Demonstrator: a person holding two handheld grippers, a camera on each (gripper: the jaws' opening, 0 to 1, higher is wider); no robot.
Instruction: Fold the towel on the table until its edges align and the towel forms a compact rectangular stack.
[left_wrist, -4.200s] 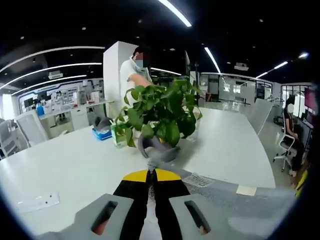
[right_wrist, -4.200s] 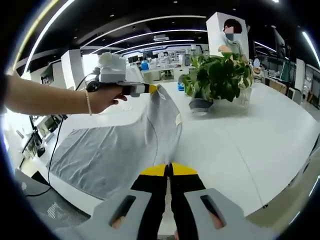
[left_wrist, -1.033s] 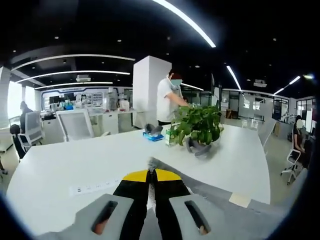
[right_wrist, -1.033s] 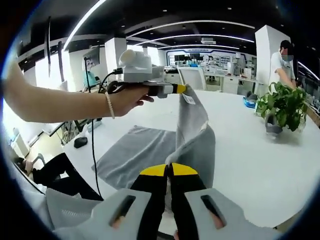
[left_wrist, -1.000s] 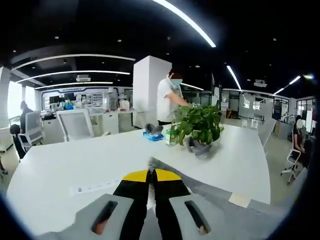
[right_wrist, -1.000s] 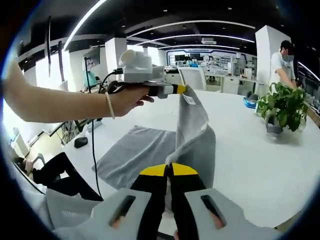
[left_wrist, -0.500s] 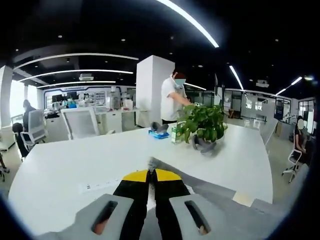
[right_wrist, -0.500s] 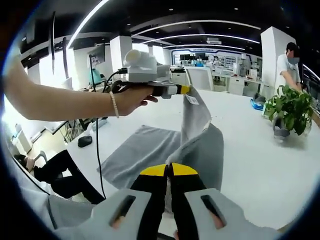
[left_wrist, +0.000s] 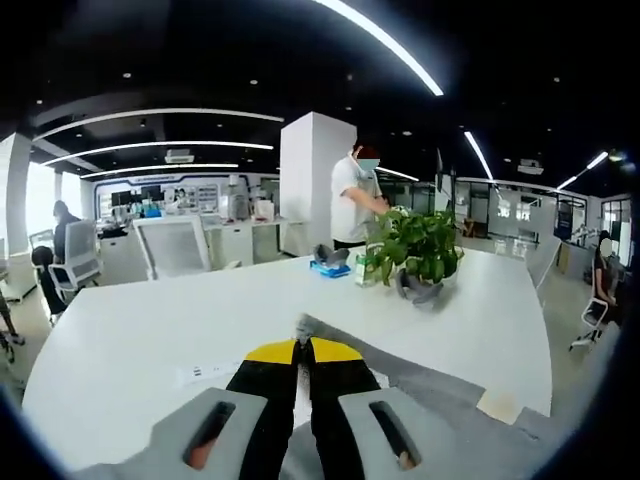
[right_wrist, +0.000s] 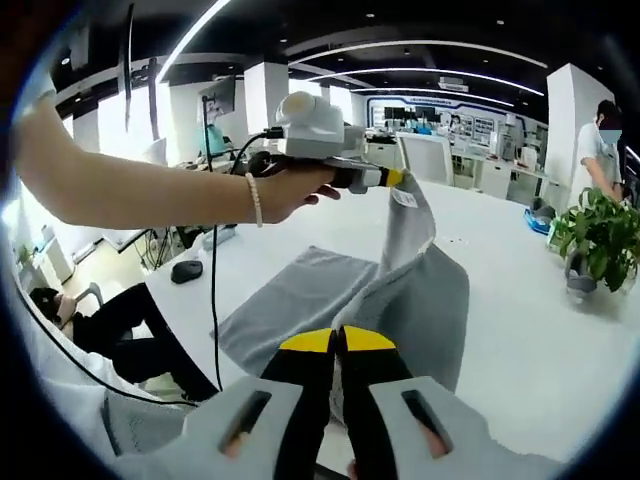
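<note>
1. The white worktop (right_wrist: 560, 370) runs ahead of both tools and carries the grey towel (right_wrist: 300, 300), which lies partly flat beyond the right tool and partly lifted.
2. The towel's flat part spreads ahead and to the left of the right tool (right_wrist: 337, 338); from there a raised fold climbs forward to the left tool (right_wrist: 395, 178). Its long axis appears to run away from the right tool, from the near edge towards the lifted corner with its small white label.
3. A potted plant (left_wrist: 418, 252) stands well ahead and to the right of the left tool (left_wrist: 302, 345); a person stands beyond it.
4. Left tool: jaws together, clamped on a top corner of the towel, seen in the right gripper view with cloth hanging from its tip.
5. Right tool: jaws together, with cloth running up from between the tips, so it looks clamped on the towel's near edge.
6. The step in hand seems to be carrying the lifted edge over. Done well, both tools would travel level and together, keeping the edge taut, and lower it square onto the flat part before letting go.
</note>
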